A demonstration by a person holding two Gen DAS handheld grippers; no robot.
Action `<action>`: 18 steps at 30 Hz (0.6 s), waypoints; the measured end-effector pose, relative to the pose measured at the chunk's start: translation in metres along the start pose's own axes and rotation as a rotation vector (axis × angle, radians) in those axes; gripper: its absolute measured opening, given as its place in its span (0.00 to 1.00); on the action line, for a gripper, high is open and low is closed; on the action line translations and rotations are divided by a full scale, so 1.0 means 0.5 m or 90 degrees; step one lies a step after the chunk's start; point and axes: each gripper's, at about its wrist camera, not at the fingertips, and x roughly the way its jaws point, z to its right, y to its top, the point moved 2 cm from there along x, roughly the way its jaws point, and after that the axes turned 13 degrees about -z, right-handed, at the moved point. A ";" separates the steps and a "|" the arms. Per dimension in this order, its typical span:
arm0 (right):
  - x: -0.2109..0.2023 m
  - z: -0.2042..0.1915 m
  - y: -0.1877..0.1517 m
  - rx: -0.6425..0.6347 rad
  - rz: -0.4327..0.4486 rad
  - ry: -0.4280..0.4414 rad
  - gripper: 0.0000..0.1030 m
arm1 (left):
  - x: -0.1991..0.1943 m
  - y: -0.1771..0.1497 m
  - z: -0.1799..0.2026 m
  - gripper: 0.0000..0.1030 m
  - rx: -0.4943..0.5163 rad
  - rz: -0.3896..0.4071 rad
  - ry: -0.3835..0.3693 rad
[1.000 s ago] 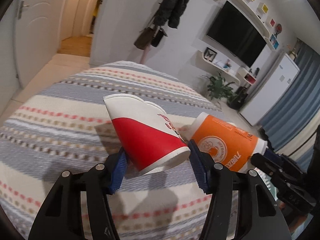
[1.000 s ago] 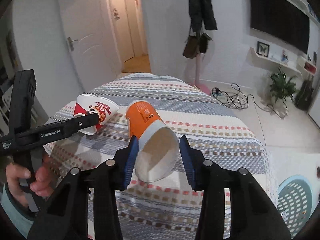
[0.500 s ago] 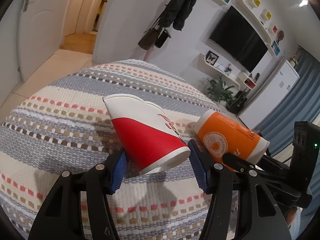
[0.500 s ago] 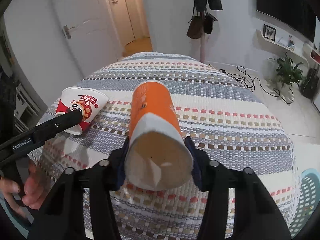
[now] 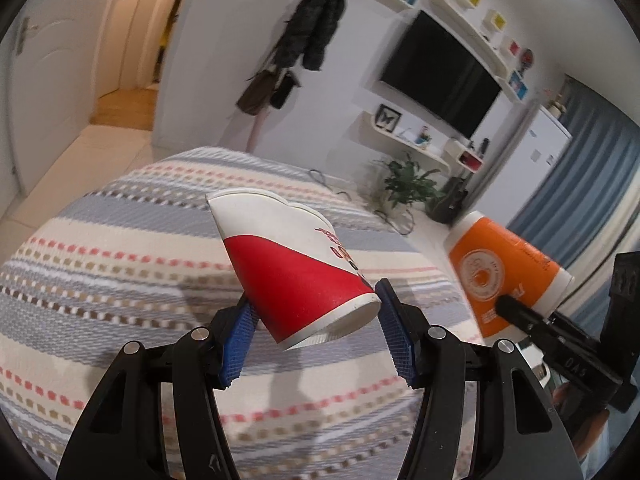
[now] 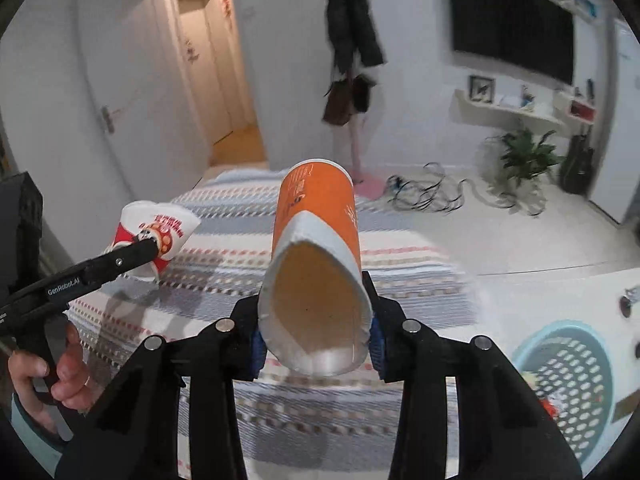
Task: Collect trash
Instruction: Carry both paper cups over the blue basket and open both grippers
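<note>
My left gripper point(image 5: 316, 340) is shut on a red and white paper cup point(image 5: 292, 264), held by its base above the striped bed, rim pointing away. My right gripper point(image 6: 316, 344) is shut on an orange and white paper cup point(image 6: 316, 256), its open end toward the camera, lifted above the bed. The orange cup also shows at the right of the left wrist view point(image 5: 504, 272). The red cup shows at the left of the right wrist view point(image 6: 154, 232), pinched in the left gripper's fingers point(image 6: 132, 256).
A striped bedspread point(image 5: 120, 272) lies below both grippers. A light blue perforated basket point(image 6: 568, 380) stands on the floor at lower right. Cables point(image 6: 428, 192) and a potted plant point(image 6: 524, 156) are on the floor beyond the bed.
Both grippers have lifted their cups higher off the bed. The right gripper has swung right, so the blue basket shows more fully.
</note>
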 end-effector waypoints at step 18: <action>-0.198 0.377 -0.157 0.252 0.063 -0.143 0.36 | 0.137 -0.054 0.477 0.55 0.256 -0.078 -0.070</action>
